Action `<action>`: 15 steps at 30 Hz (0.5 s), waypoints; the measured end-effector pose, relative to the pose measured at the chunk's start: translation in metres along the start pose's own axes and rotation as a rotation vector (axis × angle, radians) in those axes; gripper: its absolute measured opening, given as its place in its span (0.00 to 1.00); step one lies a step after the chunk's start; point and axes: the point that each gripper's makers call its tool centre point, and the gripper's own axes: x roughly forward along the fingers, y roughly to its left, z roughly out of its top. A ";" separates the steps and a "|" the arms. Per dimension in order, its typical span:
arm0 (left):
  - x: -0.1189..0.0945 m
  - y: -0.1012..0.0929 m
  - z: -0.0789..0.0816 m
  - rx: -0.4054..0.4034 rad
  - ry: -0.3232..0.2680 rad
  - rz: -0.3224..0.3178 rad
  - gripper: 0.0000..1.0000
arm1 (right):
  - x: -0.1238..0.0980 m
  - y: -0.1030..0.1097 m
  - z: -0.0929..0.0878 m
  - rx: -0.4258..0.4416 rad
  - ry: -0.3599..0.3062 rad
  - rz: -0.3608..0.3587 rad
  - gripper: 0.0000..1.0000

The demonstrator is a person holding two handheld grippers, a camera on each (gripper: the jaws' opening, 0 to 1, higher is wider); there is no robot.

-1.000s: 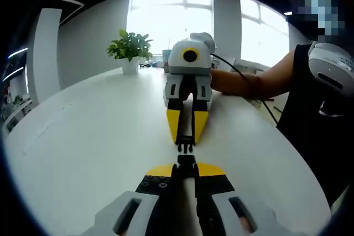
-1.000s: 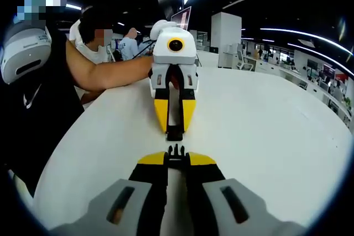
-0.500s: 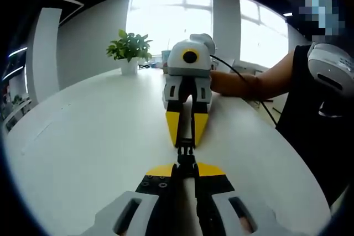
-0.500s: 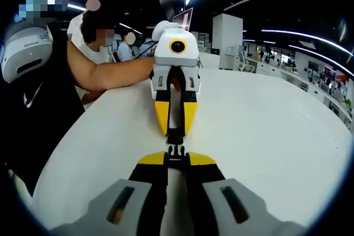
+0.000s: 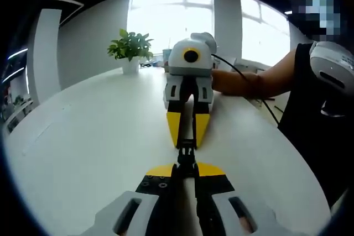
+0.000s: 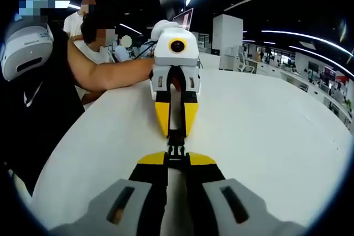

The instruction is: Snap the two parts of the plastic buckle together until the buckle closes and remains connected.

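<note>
You have two grippers facing each other nose to nose over the white surface, and each one pinches one half of the black buckle. In the left gripper view, your left gripper has its two yellow-tipped fingers pressed onto the socket half, which sticks out just past the tips. Opposite it, your right gripper comes in from the far side, its two fingers closed on the pronged half. The two halves touch end to end in one straight line; whether they have fully latched is too small to tell.

In the right gripper view the same meeting shows from the other end: your right gripper pinches the pronged half at the bottom, and your left gripper holds the socket half just above it, the two parts in contact.

One potted plant stands at the far edge of the surface, well apart from the buckle. Your bare forearm reaches in behind the right gripper. In the right gripper view, two other people are behind your left arm.
</note>
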 end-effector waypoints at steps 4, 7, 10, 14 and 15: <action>0.000 0.000 0.000 -0.004 -0.005 -0.005 0.11 | 0.000 0.000 0.000 0.001 0.000 0.000 0.11; -0.001 0.000 0.000 -0.003 -0.005 -0.005 0.11 | 0.000 0.000 0.000 0.001 -0.001 0.000 0.11; -0.001 0.000 0.000 -0.001 -0.008 -0.007 0.11 | 0.000 -0.001 0.000 0.001 0.000 0.001 0.11; -0.001 0.000 0.000 0.004 -0.009 -0.007 0.11 | 0.000 0.000 0.001 -0.002 -0.001 0.001 0.11; -0.001 0.000 0.000 0.005 -0.008 -0.007 0.11 | 0.000 -0.001 0.001 -0.004 -0.001 0.000 0.11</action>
